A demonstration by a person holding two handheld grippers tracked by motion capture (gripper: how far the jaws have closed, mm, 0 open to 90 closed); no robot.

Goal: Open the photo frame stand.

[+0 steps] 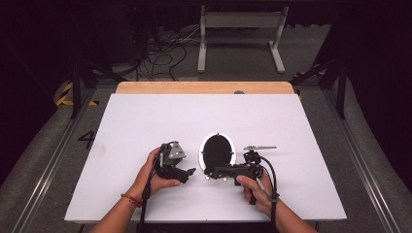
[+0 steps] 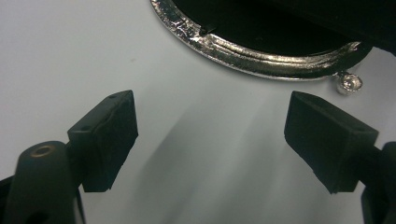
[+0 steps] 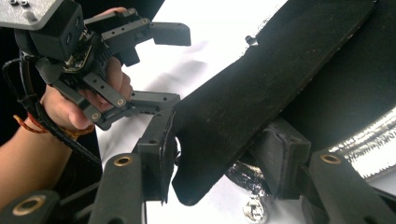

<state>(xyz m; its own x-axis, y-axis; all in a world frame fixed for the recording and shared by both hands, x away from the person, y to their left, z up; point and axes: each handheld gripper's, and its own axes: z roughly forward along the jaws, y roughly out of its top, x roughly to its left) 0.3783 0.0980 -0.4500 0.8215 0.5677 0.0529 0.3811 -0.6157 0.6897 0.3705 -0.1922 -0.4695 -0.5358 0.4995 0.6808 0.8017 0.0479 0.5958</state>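
From above, a person works at a white table (image 1: 145, 121): the left gripper (image 1: 187, 173) sits just beside an oval, silver-rimmed purse (image 1: 217, 151), while the right gripper (image 1: 214, 171) reaches its near edge. Along the left gripper (image 2: 210, 133), jaws gape apart over bare table, the silver frame (image 2: 261, 58) ahead. Along the right gripper (image 3: 219, 158), jaws clamp the purse's black flap (image 3: 261, 88).

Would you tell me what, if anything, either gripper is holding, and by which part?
The right gripper pinches the black flap of the silver-rimmed case near its lower edge. The left gripper is open and holds nothing.
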